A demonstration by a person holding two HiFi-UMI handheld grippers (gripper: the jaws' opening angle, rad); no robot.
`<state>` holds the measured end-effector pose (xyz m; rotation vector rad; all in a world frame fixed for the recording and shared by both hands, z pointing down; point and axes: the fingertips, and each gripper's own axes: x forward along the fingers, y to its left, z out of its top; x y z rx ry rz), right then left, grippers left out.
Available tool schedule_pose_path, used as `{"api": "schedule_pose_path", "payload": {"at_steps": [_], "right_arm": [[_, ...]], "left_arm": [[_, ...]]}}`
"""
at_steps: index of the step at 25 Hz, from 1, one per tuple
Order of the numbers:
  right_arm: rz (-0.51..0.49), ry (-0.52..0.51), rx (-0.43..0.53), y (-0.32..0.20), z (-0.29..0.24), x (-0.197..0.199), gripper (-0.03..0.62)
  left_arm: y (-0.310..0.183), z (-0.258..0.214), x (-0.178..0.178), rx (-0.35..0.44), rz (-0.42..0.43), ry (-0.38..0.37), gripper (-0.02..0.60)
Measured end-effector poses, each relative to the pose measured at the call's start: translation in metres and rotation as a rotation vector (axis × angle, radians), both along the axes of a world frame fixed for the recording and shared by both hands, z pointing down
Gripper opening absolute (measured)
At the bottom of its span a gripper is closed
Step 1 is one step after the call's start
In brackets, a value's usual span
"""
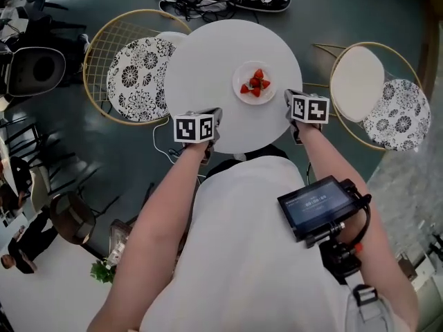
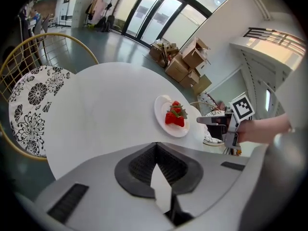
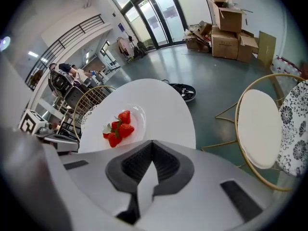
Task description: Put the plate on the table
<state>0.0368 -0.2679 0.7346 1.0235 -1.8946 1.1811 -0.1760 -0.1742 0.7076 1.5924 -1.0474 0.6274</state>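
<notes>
The plate [image 1: 238,95] is already on the table [image 1: 208,68], right of its centre and nearer the right edge. It is small, round, glossy and white, and holds a cluster of red strawberries [image 1: 255,83] with green leaf caps. The table is a smooth, matte white disc. Its near edge is partly hidden by the person's torso and the two marker cubes.

The left gripper [image 1: 216,119] sits at the near-left edge. Its ribbed black pads are closed together with nothing between them, only a thin wedge of white tabletop showing through. The right gripper [image 1: 289,101] is at the right edge, just beside the plate but apart from it. It is clenched in the same way and empty.

A gold wire chair [image 1: 97,47] with a black-and-white floral cushion [image 1: 135,78] has its seat partly tucked under the table's left edge. Another chair with a round cream seat [image 1: 356,83] stands off the right edge. Creased cardboard boxes [image 3: 226,16] are stacked far back on the dark, shiny floor [image 1: 360,12].
</notes>
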Motion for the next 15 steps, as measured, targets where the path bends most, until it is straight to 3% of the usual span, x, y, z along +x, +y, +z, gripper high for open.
{"api": "schedule_pose_path", "payload": {"at_steps": [7,15], "right_arm": [[-0.056,0.002,0.018,0.036,-0.023,0.004,0.005],[-0.183,-0.09,0.069,0.093,-0.065,-0.013,0.005]], "left_arm": [[0.033,-0.027,0.016,0.083,0.017,0.042,0.003],[0.093,-0.061,0.026,0.218,-0.025,0.106,0.003]]}}
